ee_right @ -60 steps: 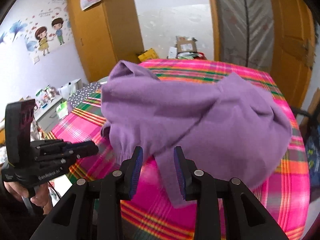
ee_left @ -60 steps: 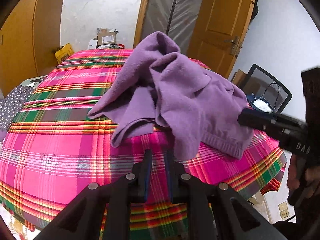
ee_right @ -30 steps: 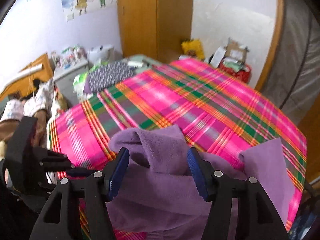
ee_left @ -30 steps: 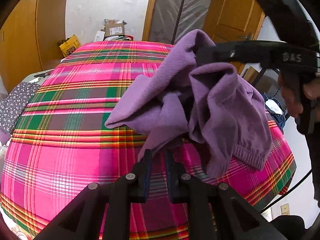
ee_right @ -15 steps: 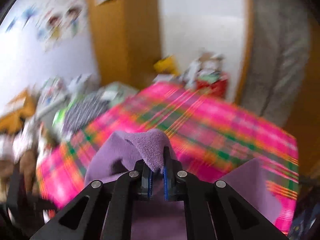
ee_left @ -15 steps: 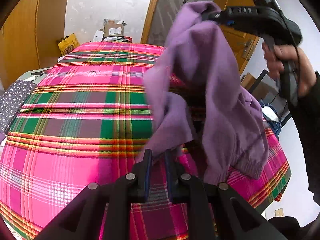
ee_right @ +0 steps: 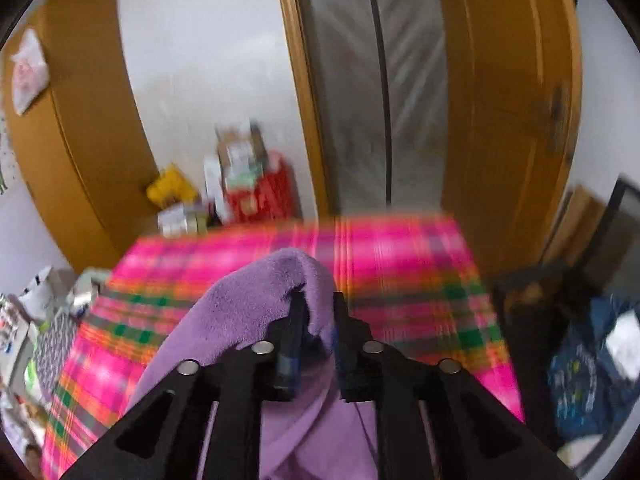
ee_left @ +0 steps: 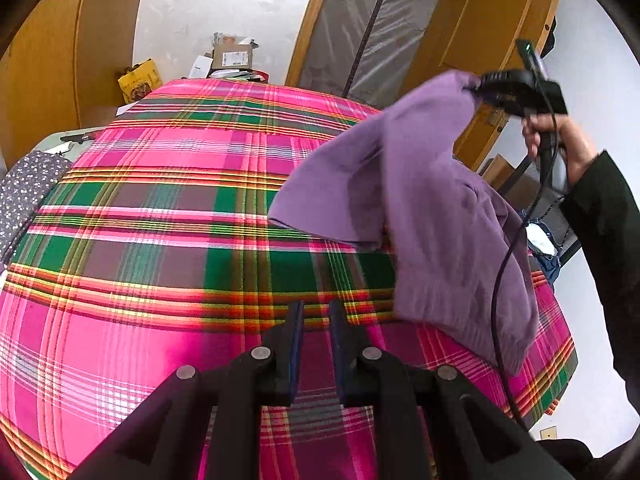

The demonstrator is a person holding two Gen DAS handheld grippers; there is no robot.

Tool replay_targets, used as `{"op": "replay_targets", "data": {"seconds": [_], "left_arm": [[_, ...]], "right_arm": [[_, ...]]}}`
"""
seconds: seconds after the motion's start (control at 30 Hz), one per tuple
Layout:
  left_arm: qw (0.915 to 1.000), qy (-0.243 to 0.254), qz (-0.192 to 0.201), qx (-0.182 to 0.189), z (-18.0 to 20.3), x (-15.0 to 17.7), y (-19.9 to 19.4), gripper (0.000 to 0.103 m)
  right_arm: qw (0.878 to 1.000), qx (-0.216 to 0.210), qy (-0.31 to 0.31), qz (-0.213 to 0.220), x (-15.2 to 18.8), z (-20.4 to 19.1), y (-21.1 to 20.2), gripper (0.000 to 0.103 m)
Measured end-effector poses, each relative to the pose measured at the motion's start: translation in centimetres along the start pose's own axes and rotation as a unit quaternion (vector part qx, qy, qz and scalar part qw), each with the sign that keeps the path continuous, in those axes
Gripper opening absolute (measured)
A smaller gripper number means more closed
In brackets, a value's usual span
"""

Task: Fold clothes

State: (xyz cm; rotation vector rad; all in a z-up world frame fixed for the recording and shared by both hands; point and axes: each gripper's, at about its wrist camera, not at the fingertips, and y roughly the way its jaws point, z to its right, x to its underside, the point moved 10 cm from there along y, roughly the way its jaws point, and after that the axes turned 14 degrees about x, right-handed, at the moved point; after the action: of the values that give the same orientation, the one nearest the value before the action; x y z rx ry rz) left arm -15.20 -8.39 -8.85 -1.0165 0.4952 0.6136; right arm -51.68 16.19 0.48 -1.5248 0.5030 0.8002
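Left wrist view. Left gripper (ee_left: 313,312) hovers over the plaid tablecloth (ee_left: 160,248); its two fingers (ee_left: 294,344) stand a narrow gap apart, nothing between them, only cloth pattern showing through the gap. Purple garment (ee_left: 432,216) lies ahead and to the right of the fingertips, well apart from them. One corner of it is lifted high at upper right, where the right gripper (ee_left: 478,90) has it; the rest hangs down in a long drape, ribbed hem resting on the tablecloth near the right edge of the table. A flap of the garment spreads leftward, above the cloth. A hand (ee_left: 560,148) in a dark sleeve (ee_left: 608,232) holds that gripper's handle; a black cable (ee_left: 500,280) trails down across the garment. Cardboard boxes (ee_left: 232,54) sit beyond the far edge of the table, a wooden door (ee_left: 492,32) behind.

Right wrist view, blurred by motion. Right gripper's fingers (ee_right: 290,340) sit close with a fold of the purple garment between them; the jaws have just been opening a little, yet the pads pinch the fabric, which bulges up over the left fingertip and falls away below and left. Tablecloth lies ahead of the fingertips; boxes and door farther off.
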Motion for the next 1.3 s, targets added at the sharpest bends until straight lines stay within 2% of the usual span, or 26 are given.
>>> {"op": "replay_targets", "data": {"seconds": [0.03, 0.17, 0.3, 0.47, 0.6, 0.77, 0.97, 1.07, 1.3], "left_arm": [[1.0000, 0.001, 0.001, 0.001, 0.2, 0.0, -0.1, 0.013], [1.0000, -0.001, 0.002, 0.002, 0.3, -0.1, 0.1, 0.013], [1.0000, -0.004, -0.002, 0.005, 0.6, 0.2, 0.3, 0.013], [0.9998, -0.015, -0.010, 0.012, 0.9, 0.7, 0.5, 0.013], [0.9990, -0.026, -0.013, 0.035, 1.4, 1.0, 1.0, 0.018], [0.9981, -0.027, -0.017, 0.053, 2.1, 1.1, 2.0, 0.024], [0.9987, -0.005, -0.032, 0.039, 2.4, 1.0, 3.7, 0.024], [0.9991, -0.003, -0.026, 0.034, 2.3, 0.9, 4.1, 0.024], [0.9997, 0.002, -0.012, 0.021, 1.9, 0.4, 4.2, 0.009]], "right_arm": [[1.000, -0.003, -0.010, -0.002, 0.8, -0.2, 0.0, 0.035], [0.998, -0.018, -0.063, 0.001, 4.2, -1.7, -1.7, 0.038], [0.992, -0.070, -0.102, 0.012, 8.0, -4.7, -5.1, 0.050], [0.970, -0.160, -0.182, 0.009, 15.9, -10.1, -9.8, 0.050], [0.960, -0.184, -0.211, -0.007, 21.2, -11.9, -11.6, 0.051], [0.959, -0.186, -0.210, -0.040, 25.9, -10.9, -11.9, 0.051], [0.956, -0.174, -0.229, -0.064, 28.8, -9.5, -12.2, 0.051], [0.953, -0.164, -0.246, -0.071, 30.5, -8.5, -12.9, 0.051], [0.944, -0.131, -0.297, -0.064, 33.2, -6.6, -14.2, 0.051]]}}
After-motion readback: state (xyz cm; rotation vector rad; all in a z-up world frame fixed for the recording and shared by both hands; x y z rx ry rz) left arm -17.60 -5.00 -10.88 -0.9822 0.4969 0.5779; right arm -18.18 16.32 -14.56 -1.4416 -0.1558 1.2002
